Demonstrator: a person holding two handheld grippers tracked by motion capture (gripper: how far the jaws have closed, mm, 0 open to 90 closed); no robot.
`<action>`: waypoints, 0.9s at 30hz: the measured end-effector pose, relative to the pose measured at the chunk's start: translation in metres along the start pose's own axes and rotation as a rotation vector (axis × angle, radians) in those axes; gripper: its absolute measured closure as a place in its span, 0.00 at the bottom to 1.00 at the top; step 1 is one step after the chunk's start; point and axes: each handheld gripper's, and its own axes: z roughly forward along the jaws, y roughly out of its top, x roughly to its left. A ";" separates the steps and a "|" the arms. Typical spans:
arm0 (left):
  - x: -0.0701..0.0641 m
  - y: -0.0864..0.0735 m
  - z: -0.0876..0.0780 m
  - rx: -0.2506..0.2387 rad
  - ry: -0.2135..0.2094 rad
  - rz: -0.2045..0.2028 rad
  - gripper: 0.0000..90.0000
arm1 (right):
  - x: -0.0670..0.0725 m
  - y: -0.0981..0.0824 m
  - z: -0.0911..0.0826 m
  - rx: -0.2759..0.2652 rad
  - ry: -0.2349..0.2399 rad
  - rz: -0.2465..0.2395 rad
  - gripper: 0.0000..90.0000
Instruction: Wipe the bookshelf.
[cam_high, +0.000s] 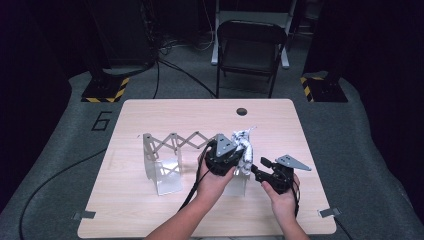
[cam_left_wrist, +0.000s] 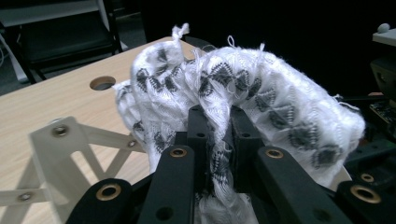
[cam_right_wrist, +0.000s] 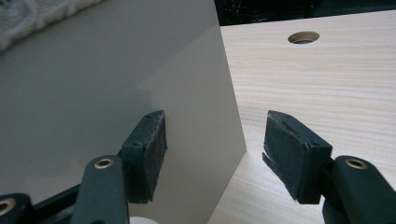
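A white cloth with a black diamond pattern (cam_left_wrist: 261, 88) is pinched between the jaws of my left gripper (cam_left_wrist: 219, 116), which is shut on it. In the high view the cloth (cam_high: 244, 145) is bunched above the right end of a pale folding scissor rack (cam_high: 170, 142), with the left gripper (cam_high: 238, 151) beside it. My right gripper (cam_right_wrist: 215, 140) is open; the rack's flat end panel (cam_right_wrist: 93, 93) stands close by its left pad, with the panel's edge in the gap, untouched. From above, the right gripper (cam_high: 262, 166) points left toward that panel.
The rack stands across the middle of the light wooden table (cam_high: 150, 210), whose cable hole (cam_high: 242, 111) is near the far edge. A black folding chair (cam_high: 250, 45) stands behind the table. Cables trail off the front edge.
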 end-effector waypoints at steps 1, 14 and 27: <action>-0.002 -0.001 0.003 0.007 0.004 -0.004 0.90 | 0.000 0.000 0.000 -0.001 0.003 -0.001 0.43; -0.013 -0.050 0.029 0.109 0.017 -0.003 0.88 | 0.000 -0.001 0.000 -0.003 -0.007 -0.006 0.48; -0.008 -0.030 0.016 -0.023 0.018 -0.036 0.88 | 0.004 -0.005 0.002 0.005 -0.023 -0.022 0.53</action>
